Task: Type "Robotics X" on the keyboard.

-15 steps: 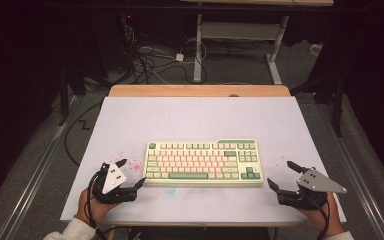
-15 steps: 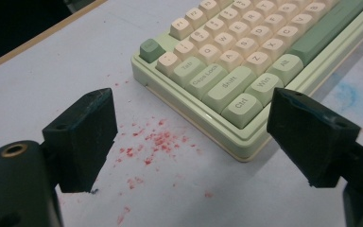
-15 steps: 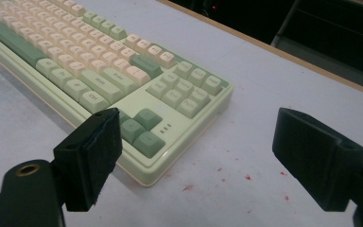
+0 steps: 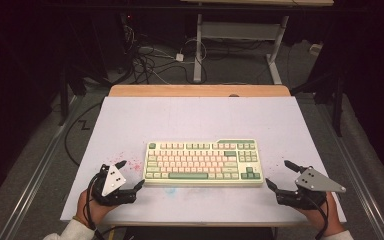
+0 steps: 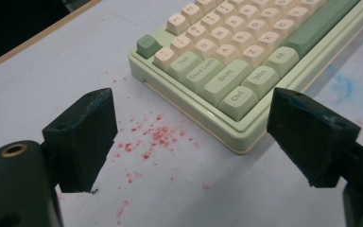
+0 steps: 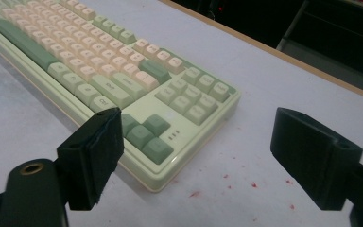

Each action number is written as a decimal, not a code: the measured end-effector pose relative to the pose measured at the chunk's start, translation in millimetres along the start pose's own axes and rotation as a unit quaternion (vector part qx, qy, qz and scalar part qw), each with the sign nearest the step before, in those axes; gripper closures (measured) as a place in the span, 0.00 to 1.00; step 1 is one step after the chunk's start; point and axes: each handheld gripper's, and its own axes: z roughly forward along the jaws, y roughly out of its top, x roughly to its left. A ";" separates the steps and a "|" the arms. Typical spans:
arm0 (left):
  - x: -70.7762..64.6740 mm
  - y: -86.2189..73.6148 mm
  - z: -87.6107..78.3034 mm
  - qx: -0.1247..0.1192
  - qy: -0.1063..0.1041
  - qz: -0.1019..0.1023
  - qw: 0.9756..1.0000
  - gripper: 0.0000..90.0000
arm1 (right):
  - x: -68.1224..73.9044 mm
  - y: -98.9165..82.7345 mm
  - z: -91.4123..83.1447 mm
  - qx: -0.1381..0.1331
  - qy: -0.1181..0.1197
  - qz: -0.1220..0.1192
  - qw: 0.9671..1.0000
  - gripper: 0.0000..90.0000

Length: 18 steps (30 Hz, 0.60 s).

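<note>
Nothing has moved: both tongs, left tongs point(image 4: 130, 175) and right tongs point(image 4: 276, 173), stay wide open and empty, flanking the mechanical keyboard point(image 4: 203, 162) on the worktop point(image 4: 200, 120).

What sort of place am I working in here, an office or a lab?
Most likely a lab or test workspace, not a tidy office. The keyboard sits alone on a white table flecked with red and blue marks, loose cables sprawl on the floor behind it, and bare table legs stand in the dark background.
</note>
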 end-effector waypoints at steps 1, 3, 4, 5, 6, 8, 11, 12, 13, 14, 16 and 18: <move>-0.4 -1.2 -0.5 0.001 0.000 -0.002 1.000 0.18 | -0.2 1.7 0.3 -0.002 0.000 -0.001 1.000 0.24; 0.0 -1.4 -0.7 0.002 0.000 -0.003 1.000 0.18 | -1.0 5.2 1.9 -0.006 0.002 0.004 1.000 0.28; 0.2 -1.3 -1.6 0.002 0.002 -0.002 1.000 0.18 | -1.5 6.7 3.1 -0.006 0.003 0.004 1.000 0.29; 0.0 -1.4 -1.6 0.002 0.000 -0.002 1.000 0.18 | -1.7 8.0 4.5 -0.006 0.005 0.004 1.000 0.30; 0.0 -1.4 -1.6 0.002 0.000 -0.002 1.000 0.18 | -1.5 9.1 5.7 -0.007 0.006 0.004 1.000 0.33; -0.7 -1.2 -0.8 0.004 0.001 -0.002 1.000 0.18 | -1.2 11.3 7.9 -0.006 0.010 0.002 1.000 0.38; -0.4 -1.9 -0.4 0.008 0.000 -0.001 1.000 0.18 | -0.6 14.1 11.5 -0.005 0.016 -0.002 1.000 0.47; -0.4 -1.9 -0.4 0.008 0.000 -0.001 1.000 0.18 | -0.2 14.9 12.6 -0.003 0.018 -0.002 1.000 0.49; 0.0 -2.0 -0.7 0.007 -0.002 -0.003 1.000 0.18 | 0.3 15.5 13.7 -0.004 0.019 -0.002 1.000 0.49; 0.0 -2.0 -0.9 0.007 -0.002 -0.002 1.000 0.18 | 0.9 16.2 14.3 -0.005 0.018 -0.003 1.000 0.52; -0.4 -2.0 -1.1 0.007 -0.003 0.000 1.000 0.18 | 1.6 17.9 15.5 -0.003 0.030 -0.007 1.000 0.61; -0.4 -1.8 -1.0 0.007 -0.003 0.000 1.000 0.18 | 2.7 19.6 16.7 -0.001 0.028 -0.006 1.000 0.69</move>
